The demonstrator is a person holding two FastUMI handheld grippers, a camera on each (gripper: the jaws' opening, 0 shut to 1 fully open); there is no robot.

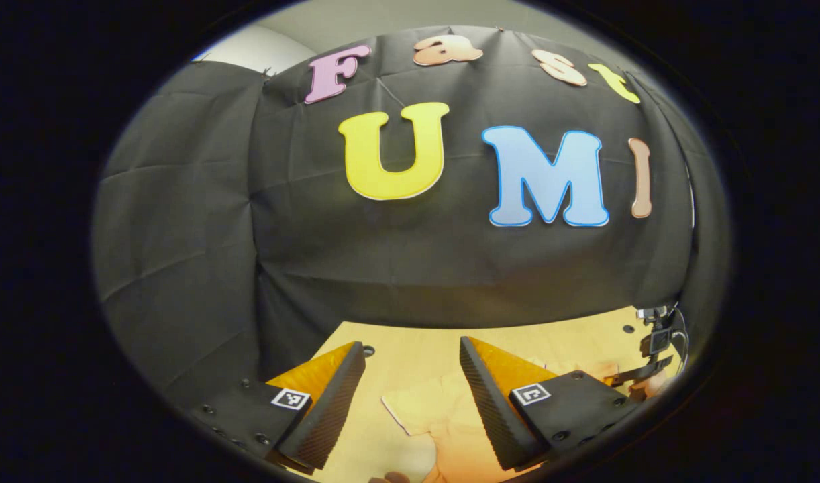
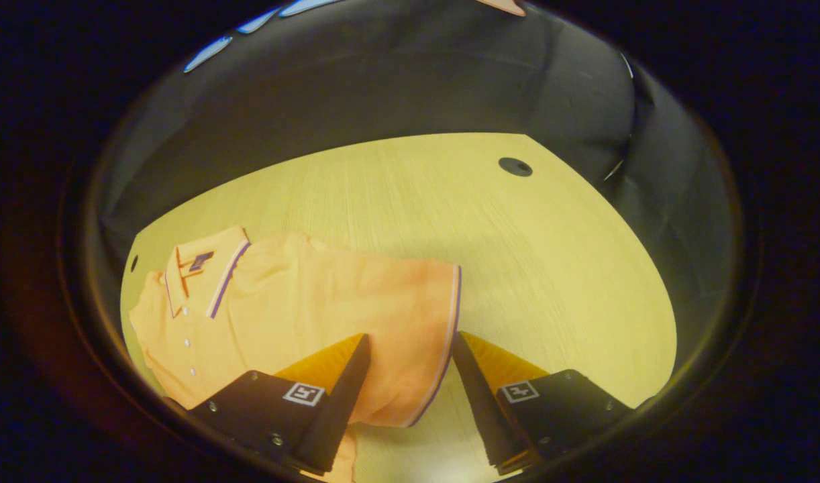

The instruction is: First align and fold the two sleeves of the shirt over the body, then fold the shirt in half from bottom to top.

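The shirt (image 2: 329,302) is soft matt cloth with a fine knit; the table (image 2: 517,255) is smooth, pale wood with grain.

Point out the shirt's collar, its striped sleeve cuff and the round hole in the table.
collar (image 2: 212,272), right gripper view, on its striped edge.
sleeve cuff (image 2: 450,322), right gripper view, mid-hem stripe.
hole (image 2: 515,166), right gripper view, its dark centre.

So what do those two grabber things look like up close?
The left gripper and the right gripper look alike. Each has two wedge-shaped fingers with ridged inner faces, bolted to flat dark plates dotted with small screws. Every plate carries a little square black-and-white marker sticker.
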